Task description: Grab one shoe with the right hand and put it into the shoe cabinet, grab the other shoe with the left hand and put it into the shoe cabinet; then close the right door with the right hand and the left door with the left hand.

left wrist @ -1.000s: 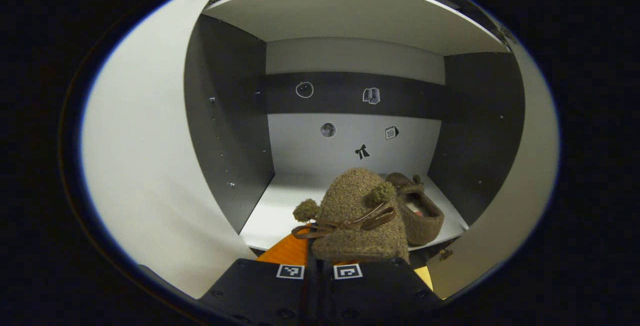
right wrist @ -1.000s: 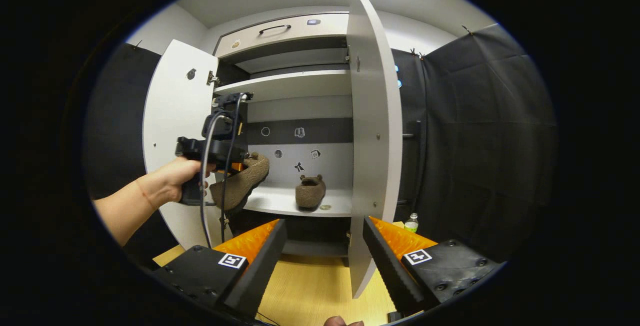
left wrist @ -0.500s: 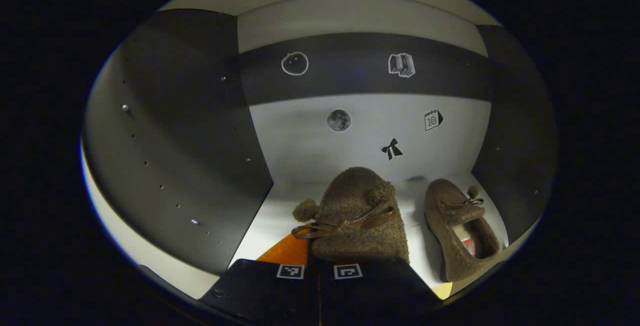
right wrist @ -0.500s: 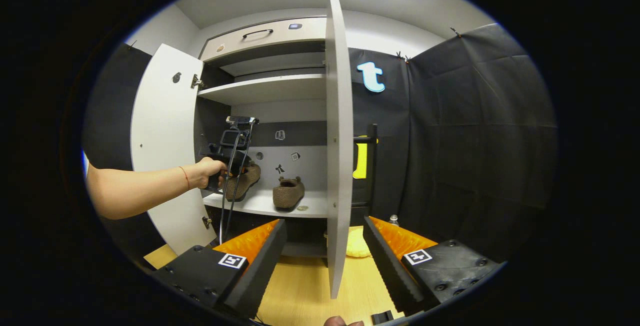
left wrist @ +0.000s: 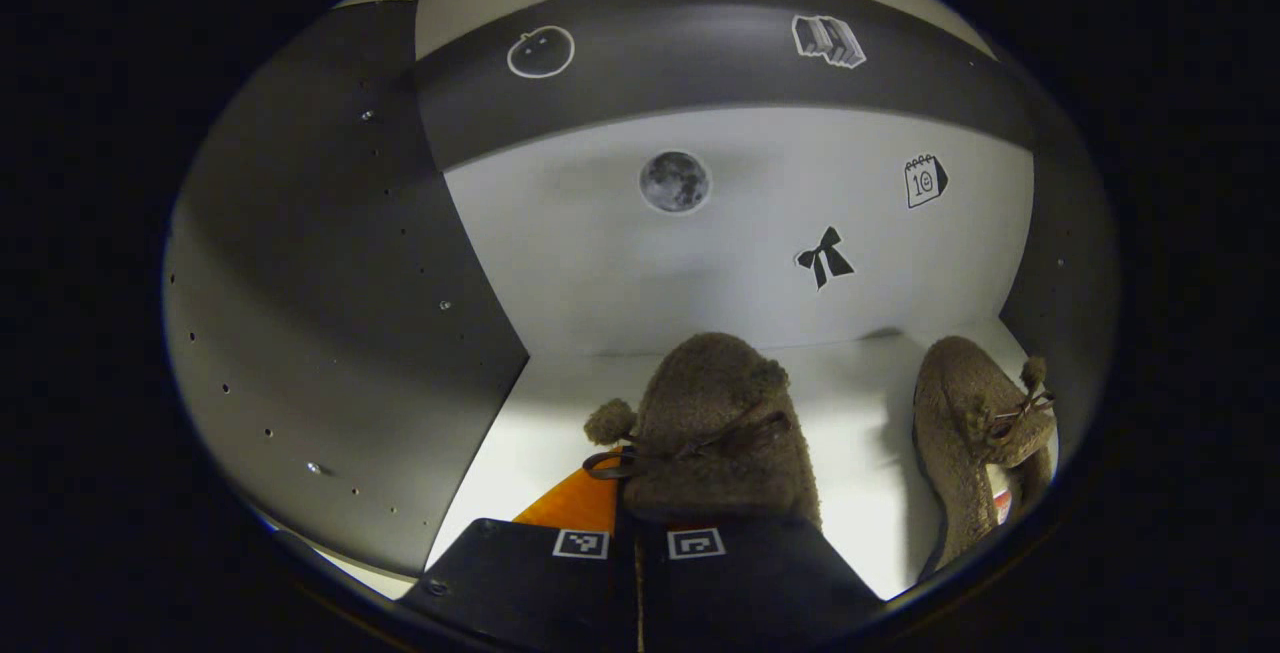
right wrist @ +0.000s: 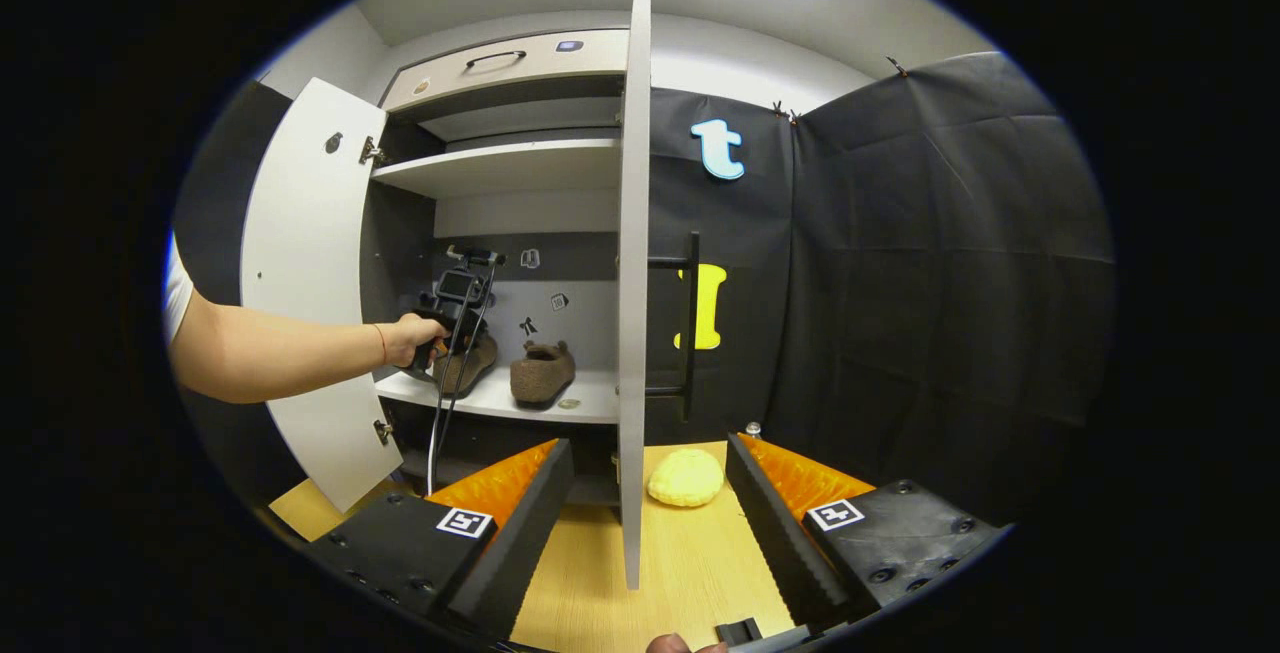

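Observation:
A fuzzy brown shoe with a bow (left wrist: 715,433) is clamped at its heel in my left gripper (left wrist: 640,533), toe pointing at the back of the shoe cabinet, low over the white shelf (left wrist: 860,503). The other brown shoe (left wrist: 975,433) lies on the same shelf to its right. In the right gripper view a hand holds the left gripper (right wrist: 445,318) inside the cabinet with its shoe (right wrist: 468,363) beside the resting shoe (right wrist: 542,373). My right gripper (right wrist: 650,493) hangs open and holds nothing, back from the cabinet, facing the edge of the open right door (right wrist: 630,283).
The left door (right wrist: 305,283) stands wide open beside the person's arm. The right door carries a dark bar handle (right wrist: 688,323). A yellow lump (right wrist: 686,478) lies on the wooden floor (right wrist: 690,563) by the cabinet's foot. An upper shelf (right wrist: 500,165) sits above.
My left gripper has carried its shoe deeper into the cabinet and lower toward the shelf. The right gripper has drifted right, so the right door now appears edge-on and the yellow lump shows.

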Action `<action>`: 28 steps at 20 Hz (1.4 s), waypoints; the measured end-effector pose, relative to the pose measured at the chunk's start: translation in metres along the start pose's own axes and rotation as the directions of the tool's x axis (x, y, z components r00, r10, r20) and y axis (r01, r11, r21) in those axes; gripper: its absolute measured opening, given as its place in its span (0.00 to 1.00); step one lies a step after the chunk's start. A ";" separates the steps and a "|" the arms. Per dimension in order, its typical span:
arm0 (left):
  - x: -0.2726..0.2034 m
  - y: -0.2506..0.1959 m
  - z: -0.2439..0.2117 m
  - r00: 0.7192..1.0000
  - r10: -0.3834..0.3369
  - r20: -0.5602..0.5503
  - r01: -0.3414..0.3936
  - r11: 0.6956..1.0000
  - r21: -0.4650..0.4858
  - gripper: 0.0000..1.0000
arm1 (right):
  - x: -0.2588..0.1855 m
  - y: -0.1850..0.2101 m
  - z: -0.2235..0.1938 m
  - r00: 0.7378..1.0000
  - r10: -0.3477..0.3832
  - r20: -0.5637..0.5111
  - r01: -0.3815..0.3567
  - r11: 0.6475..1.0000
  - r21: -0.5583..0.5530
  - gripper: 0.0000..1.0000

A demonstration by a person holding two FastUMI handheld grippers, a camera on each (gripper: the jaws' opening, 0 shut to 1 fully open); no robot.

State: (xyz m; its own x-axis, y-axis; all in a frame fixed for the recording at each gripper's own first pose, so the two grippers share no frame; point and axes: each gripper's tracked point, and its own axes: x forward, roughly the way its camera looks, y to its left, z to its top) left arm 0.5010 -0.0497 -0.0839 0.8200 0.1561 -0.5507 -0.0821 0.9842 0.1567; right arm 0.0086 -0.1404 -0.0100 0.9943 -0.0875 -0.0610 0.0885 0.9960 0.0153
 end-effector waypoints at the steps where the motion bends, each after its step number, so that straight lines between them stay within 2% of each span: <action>1: 0.000 0.000 -0.001 1.000 0.000 -0.006 0.000 1.000 0.003 0.09 | 0.000 0.000 0.000 1.000 -0.001 -0.002 0.001 1.000 0.003 0.98; 2: 0.000 -0.002 -0.002 1.000 -0.008 -0.014 0.008 1.000 0.006 0.08 | -0.001 -0.001 0.001 1.000 -0.003 -0.001 0.003 1.000 0.006 0.98; 8: -0.017 0.001 -0.006 0.999 -0.023 -0.023 0.024 0.999 0.042 0.34 | -0.008 -0.008 0.001 1.000 -0.010 0.000 0.010 1.000 0.020 0.98; 10: -0.032 0.002 -0.001 0.999 -0.036 0.033 0.036 0.999 0.024 0.49 | -0.009 -0.012 0.002 1.000 -0.017 0.005 0.017 1.000 0.020 0.98; 13: -0.059 0.000 0.004 0.991 -0.061 0.117 0.058 0.998 0.026 0.78 | -0.008 -0.017 0.006 1.000 -0.023 0.010 0.023 1.000 0.021 0.98; 17: -0.104 0.002 0.013 0.968 -0.086 0.237 0.080 0.996 0.035 0.87 | -0.001 -0.030 0.009 0.999 -0.045 -0.007 0.045 0.997 0.066 0.98; 19: -0.132 -0.001 0.015 0.949 -0.123 0.290 0.123 0.992 0.018 0.88 | 0.002 -0.037 0.014 0.999 -0.048 0.002 0.048 0.995 0.082 0.98; 22: -0.180 0.003 0.014 0.916 -0.139 0.376 0.141 0.990 0.021 0.92 | 0.009 -0.049 0.028 0.998 -0.057 0.035 0.054 0.996 0.073 0.98; 28: -0.278 -0.010 -0.022 0.853 -0.199 0.482 0.222 0.975 0.009 0.96 | 0.040 -0.075 0.046 0.995 -0.082 0.055 0.078 0.994 0.078 0.98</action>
State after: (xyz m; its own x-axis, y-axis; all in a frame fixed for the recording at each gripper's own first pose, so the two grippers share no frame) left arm 0.2617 -0.1008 0.0494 0.9890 -0.1030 -0.1062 0.1075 0.9935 0.0378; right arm 0.0440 -0.2199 0.0326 0.9855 -0.1698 -0.0076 0.1698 0.9816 0.0879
